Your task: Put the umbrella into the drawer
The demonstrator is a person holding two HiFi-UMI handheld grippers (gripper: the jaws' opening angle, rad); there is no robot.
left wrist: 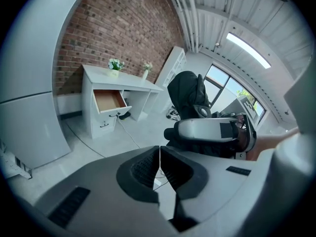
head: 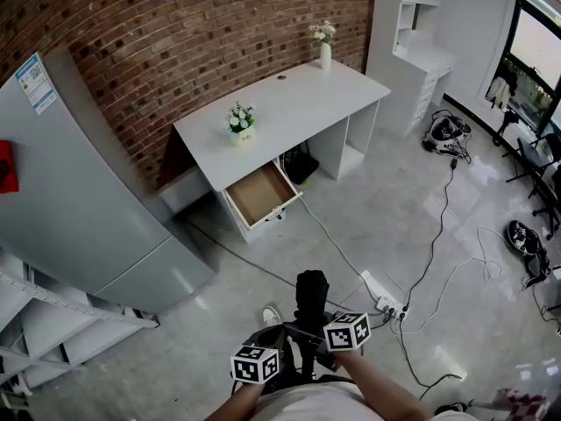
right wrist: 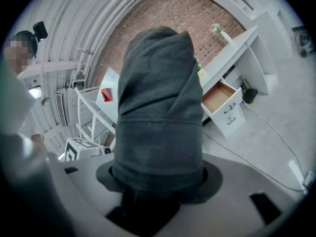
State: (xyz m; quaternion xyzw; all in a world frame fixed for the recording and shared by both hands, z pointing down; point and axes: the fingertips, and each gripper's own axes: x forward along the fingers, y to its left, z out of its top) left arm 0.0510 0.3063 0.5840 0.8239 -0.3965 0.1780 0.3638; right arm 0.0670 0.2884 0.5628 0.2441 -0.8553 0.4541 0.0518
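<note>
The folded black umbrella (right wrist: 158, 98) fills most of the right gripper view, so the floor straight ahead of it is hidden there, and its lower end disappears between the jaws. In the head view the person's arms are cut off at the bottom edge and the gripper bodies sit partly under their marker cubes.

The right gripper (right wrist: 158, 177) is clamped on the umbrella's lower part and holds it upright, well apart from the desk. The left gripper (left wrist: 160, 152) has its jaws pressed together with nothing between them, just beside the right one.

The drawer (head: 259, 194) stands pulled out of the left end of the white desk (head: 289, 103), its wooden bottom bare and its front edge reaching over the floor. Glossy grey floor lies open between the person and the drawer.

A white cable (head: 335, 242) crosses that floor from the desk to a power strip (head: 384, 302) near the person's right. A grey refrigerator (head: 79, 200) stands left of the desk, close to the drawer's side. Potted flowers (head: 240, 123) sit on the desktop above the drawer.
</note>
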